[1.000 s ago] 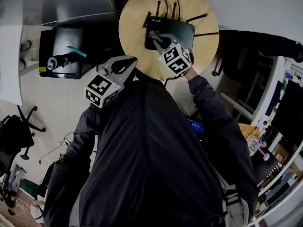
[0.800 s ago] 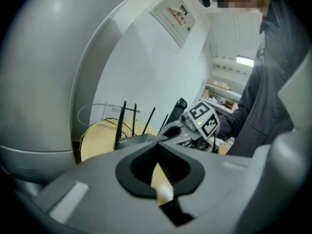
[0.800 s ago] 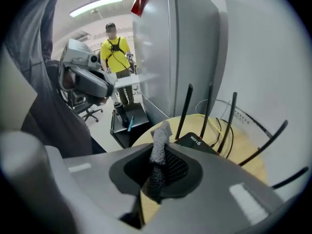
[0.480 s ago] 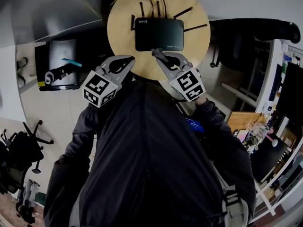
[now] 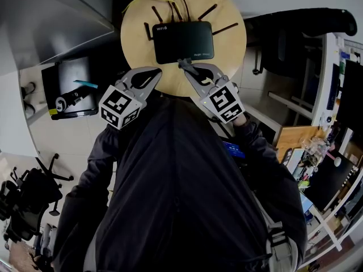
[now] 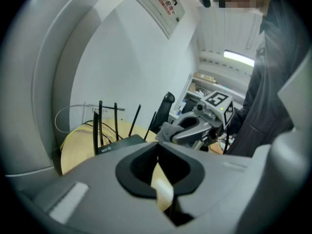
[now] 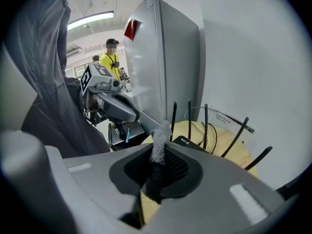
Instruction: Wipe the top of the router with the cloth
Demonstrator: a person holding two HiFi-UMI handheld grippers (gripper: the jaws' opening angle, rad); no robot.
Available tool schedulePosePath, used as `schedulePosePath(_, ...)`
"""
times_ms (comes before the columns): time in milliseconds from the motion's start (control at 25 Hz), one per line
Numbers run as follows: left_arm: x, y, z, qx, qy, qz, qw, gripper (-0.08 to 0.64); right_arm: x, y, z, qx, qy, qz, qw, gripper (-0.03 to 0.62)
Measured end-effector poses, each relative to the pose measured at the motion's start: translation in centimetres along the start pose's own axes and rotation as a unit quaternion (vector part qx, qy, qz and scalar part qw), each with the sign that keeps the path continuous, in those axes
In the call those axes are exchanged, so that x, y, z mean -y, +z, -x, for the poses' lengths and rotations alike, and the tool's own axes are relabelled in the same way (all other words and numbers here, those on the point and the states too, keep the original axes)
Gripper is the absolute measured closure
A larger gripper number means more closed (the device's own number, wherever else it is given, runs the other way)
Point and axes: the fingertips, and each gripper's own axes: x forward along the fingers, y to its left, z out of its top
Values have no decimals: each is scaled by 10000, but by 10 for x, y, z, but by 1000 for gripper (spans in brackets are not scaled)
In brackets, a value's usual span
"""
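On the round wooden desk [image 5: 232,50]: a black router [image 5: 182,41], flat, with thin antennas [image 5: 218,10] fanned along its far side and cables trailing off behind. Right tool [image 5: 186,67]: reaches in from the near side, tip at the router's near edge, jaws clamped on a grey cloth [image 5: 182,63]. From the right gripper view, a pinched strip of that cloth [image 7: 160,135] standing up between the dark pads of the tool [image 7: 158,147], the router [image 7: 195,144] just beyond; hard to tell whether cloth and router actually touch. Left tool [image 5: 153,72]: hangs at the desk's near rim, left of the router and apart from it, jaws together with nothing between them. From the left gripper view, only a thin sliver of pale desk visible through the closed tool [image 6: 157,165], the router [image 6: 117,143] ahead to the left, the cloth [image 6: 168,128] bunched at the other tool's tip.
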Motion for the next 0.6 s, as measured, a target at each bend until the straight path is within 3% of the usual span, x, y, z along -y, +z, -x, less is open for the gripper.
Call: schedulePosePath(600,5,-1,0,22,73,37,10000,569,-4,5,3,66,112,37,9999,561)
